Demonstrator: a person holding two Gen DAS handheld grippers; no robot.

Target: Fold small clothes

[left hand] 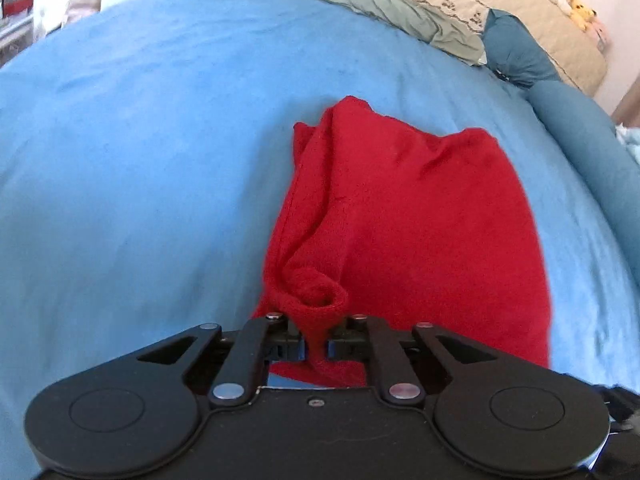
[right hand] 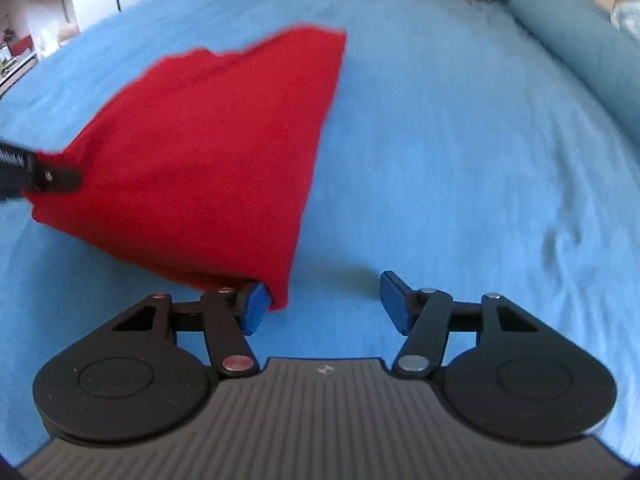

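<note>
The left tongs (left hand: pixel 314 340) are pinching a bunched corner of the one red garment (left hand: pixel 400 220), the cloth squeezed between the closed tips. The right tongs (right hand: pixel 324 304) are standing wide apart, gripping nothing; one blue pad (right hand: pixel 254 308) is touching the garment's near corner, the other pad (right hand: pixel 394 304) is sitting clear of it. The garment is lying partly folded on the blue bedspread (left hand: pixel 140 140), its near edge lifting off the bed. Beyond the garment, one green cloth (left hand: pixel 400 12) and one teal bolster (left hand: pixel 560 100) are lying at the bed's far edge. In the right wrist view, the left tongs are showing only as a dark blurred piece cut off at the garment's left side.
</note>
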